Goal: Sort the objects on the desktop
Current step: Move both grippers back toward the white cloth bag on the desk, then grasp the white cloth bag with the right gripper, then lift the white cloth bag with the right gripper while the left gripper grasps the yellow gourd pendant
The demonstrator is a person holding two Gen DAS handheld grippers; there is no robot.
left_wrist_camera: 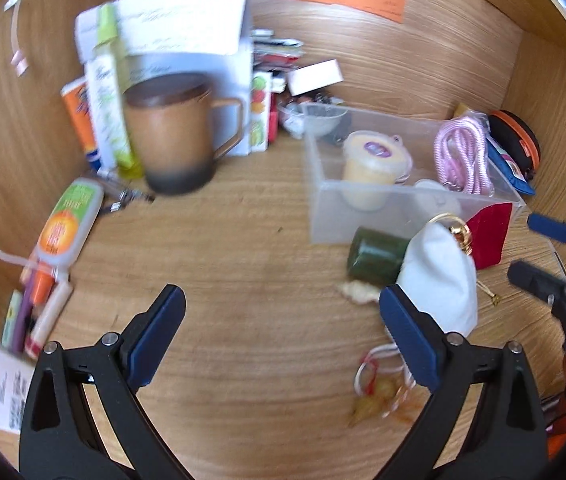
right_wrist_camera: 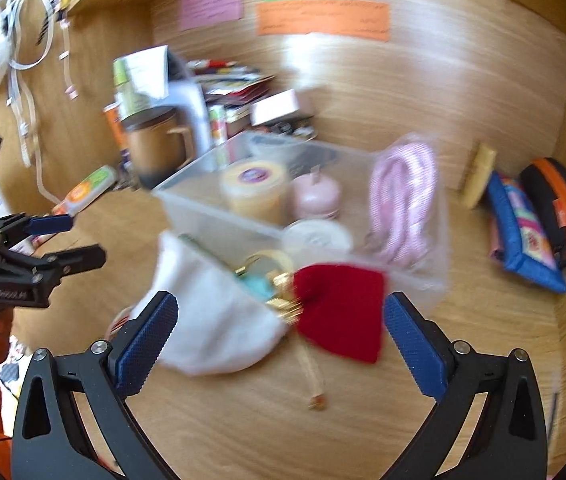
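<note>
A clear plastic box (left_wrist_camera: 323,216) (right_wrist_camera: 187,208) stands on the wooden desk and holds a yellow lidded cup (left_wrist_camera: 371,164) (right_wrist_camera: 255,192) and a pink coiled cord (left_wrist_camera: 463,152) (right_wrist_camera: 403,200). In front of it lie a white pouch (left_wrist_camera: 439,280) (right_wrist_camera: 211,320), a red pouch (left_wrist_camera: 491,236) (right_wrist_camera: 343,312), a gold trinket (right_wrist_camera: 279,280) and a dark green cylinder (left_wrist_camera: 375,256). My left gripper (left_wrist_camera: 283,332) is open over bare desk, left of the white pouch. My right gripper (right_wrist_camera: 281,340) is open, hovering above both pouches, pads apart from them.
A brown mug (left_wrist_camera: 171,136) stands at the back left beside bottles, a white box and stacked papers. An orange-green tube (left_wrist_camera: 67,224) and pens lie at the left. A blue pouch (right_wrist_camera: 523,232) and an orange-black case (right_wrist_camera: 559,204) rest at the right wall. A red-white string charm (left_wrist_camera: 383,388) lies near.
</note>
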